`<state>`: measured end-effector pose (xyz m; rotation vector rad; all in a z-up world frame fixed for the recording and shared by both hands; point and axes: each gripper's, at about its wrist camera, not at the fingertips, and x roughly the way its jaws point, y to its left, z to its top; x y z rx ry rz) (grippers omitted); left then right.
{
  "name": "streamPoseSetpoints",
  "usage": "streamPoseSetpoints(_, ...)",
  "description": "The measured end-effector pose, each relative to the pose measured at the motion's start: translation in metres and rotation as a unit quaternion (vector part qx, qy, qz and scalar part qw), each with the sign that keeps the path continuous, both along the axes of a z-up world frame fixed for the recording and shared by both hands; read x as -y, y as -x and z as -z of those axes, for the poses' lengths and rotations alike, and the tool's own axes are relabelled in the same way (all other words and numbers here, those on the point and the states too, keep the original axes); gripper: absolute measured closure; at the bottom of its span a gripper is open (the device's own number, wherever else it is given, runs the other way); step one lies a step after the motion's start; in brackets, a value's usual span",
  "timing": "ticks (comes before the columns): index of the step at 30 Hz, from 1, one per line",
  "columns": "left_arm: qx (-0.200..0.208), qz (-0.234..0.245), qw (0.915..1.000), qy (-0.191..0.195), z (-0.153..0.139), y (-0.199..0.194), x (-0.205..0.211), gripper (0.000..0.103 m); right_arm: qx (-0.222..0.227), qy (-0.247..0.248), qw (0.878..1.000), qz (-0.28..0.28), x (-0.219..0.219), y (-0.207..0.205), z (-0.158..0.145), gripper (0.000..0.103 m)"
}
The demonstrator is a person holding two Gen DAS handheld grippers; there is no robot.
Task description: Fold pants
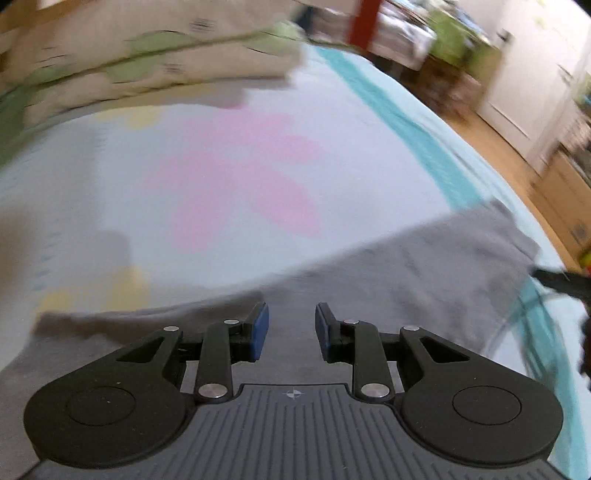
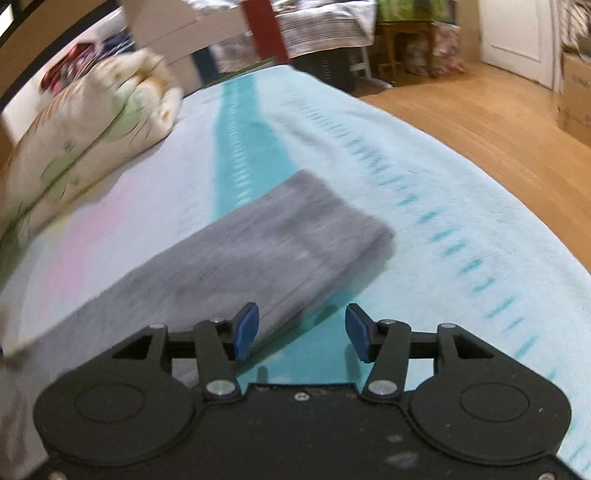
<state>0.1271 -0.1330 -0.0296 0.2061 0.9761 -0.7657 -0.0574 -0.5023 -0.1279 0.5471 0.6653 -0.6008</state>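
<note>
While both views are smeared by motion, the grey pants (image 2: 280, 243) read clearly as a folded, elongated bundle lying on a bed covered with a pale blue blanket (image 2: 443, 192). Seen from the right wrist, the bundle lies diagonally across a darker teal stripe (image 2: 236, 147) in the blanket, its squared end pointing away from the camera. The right gripper (image 2: 301, 330) hangs over the near edge of the bundle with its blue-padded fingers (image 2: 246, 328) spread well apart and nothing clamped between them; the left pad stands over the grey cloth, the right one over the stripe.

From the left wrist, the pants (image 1: 406, 266) stretch across the lower half of the view. The left gripper (image 1: 291, 330) is above the grey fabric with its fingers (image 1: 260, 330) parted by a modest gap, and no cloth is pinched between the pads. A pink patch (image 1: 240, 177) colours the blanket beyond the pants.

Cream pillows with green patches (image 2: 92, 122) are stacked at the far left of the bed. A red post (image 2: 266, 29) stands behind the bed, and a wooden floor (image 2: 480, 122) runs along its right side.
</note>
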Motion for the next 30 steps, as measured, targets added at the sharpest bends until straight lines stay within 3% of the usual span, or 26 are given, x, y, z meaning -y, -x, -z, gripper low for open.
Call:
streamPoseSetpoints(5, -0.025, 0.030, 0.9992, -0.007, 0.013, 0.011, 0.043, 0.076, 0.043, -0.067, 0.997, 0.021, 0.040, -0.003, 0.019, 0.041)
streamPoseSetpoints(12, -0.048, 0.045, 0.9977, 0.013, 0.028, 0.031, 0.080, 0.076, 0.121, -0.117, 0.985, 0.028, 0.074, -0.021, 0.035, 0.035)
streamPoseSetpoints(14, -0.052, 0.044, 0.9976, 0.013, 0.032, 0.035, 0.083, 0.076, 0.142, -0.137, 0.980, 0.039, 0.083, -0.020, 0.037, 0.054)
streamPoseSetpoints(15, -0.055, 0.042, 0.9975, 0.013, 0.034, 0.035, 0.085, 0.076, 0.141, -0.151, 0.977, 0.043, 0.088, -0.023, 0.041, 0.086)
streamPoseSetpoints(16, -0.057, 0.037, 0.9976, 0.013, 0.037, 0.035, 0.086, 0.076, 0.135, -0.164, 0.976, 0.043, 0.091, -0.025, 0.044, 0.087)
streamPoseSetpoints(20, -0.058, 0.016, 0.9981, 0.010, 0.045, 0.030, 0.091, 0.076, 0.130, -0.128, 0.983, 0.023, 0.083, -0.031, 0.031, 0.087)
streamPoseSetpoints(24, -0.057, 0.021, 0.9981, -0.011, 0.060, 0.027, 0.101, 0.076, 0.148, -0.101, 0.984, -0.004, 0.072, -0.032, -0.002, 0.087)
streamPoseSetpoints(28, 0.032, 0.117, 0.9904, -0.065, 0.059, 0.049, 0.121, 0.075, 0.164, -0.071, 0.983, -0.044, 0.054, -0.039, -0.041, 0.087)
streamPoseSetpoints(30, 0.010, 0.114, 0.9922, -0.051, 0.055, 0.043, 0.116, 0.075, 0.172, -0.057, 0.981, -0.063, 0.040, -0.046, -0.061, 0.087)
